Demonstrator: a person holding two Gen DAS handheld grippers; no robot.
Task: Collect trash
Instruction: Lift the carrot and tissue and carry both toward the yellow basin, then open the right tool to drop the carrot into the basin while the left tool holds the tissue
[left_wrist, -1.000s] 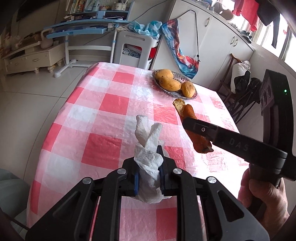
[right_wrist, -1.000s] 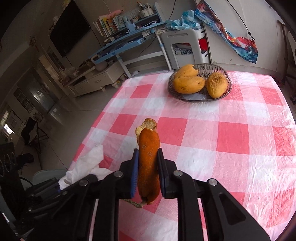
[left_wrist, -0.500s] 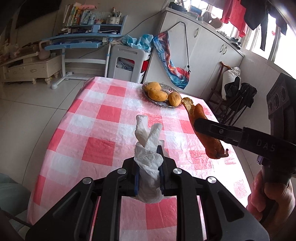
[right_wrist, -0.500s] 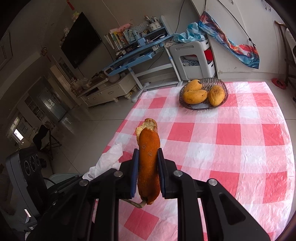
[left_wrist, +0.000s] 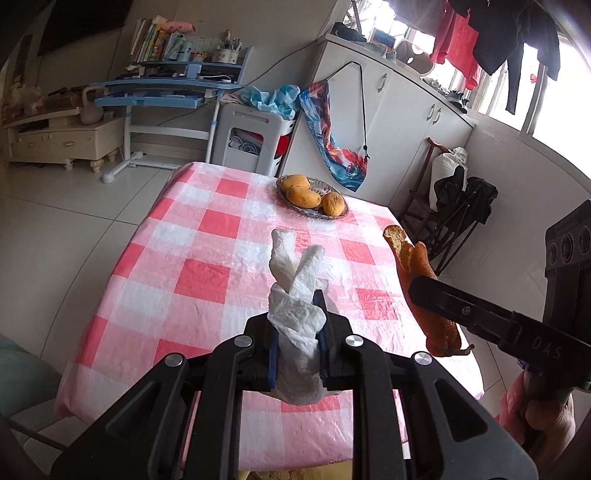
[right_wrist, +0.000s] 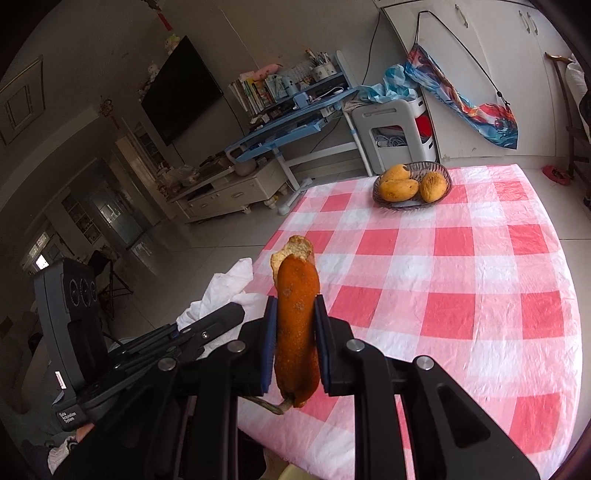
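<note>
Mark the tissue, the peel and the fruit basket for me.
tissue (left_wrist: 295, 325): left wrist view, crumpled middle between the pads.
peel (right_wrist: 297, 317): right wrist view, orange outer skin.
fruit basket (right_wrist: 441, 170): right wrist view, far rim.

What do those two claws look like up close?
Both are black plastic with silver round screws and blue pads. The left claw matches the right claw. The right one's side carries pale letters; the left one's handle bears a white label and three round dials.
</note>
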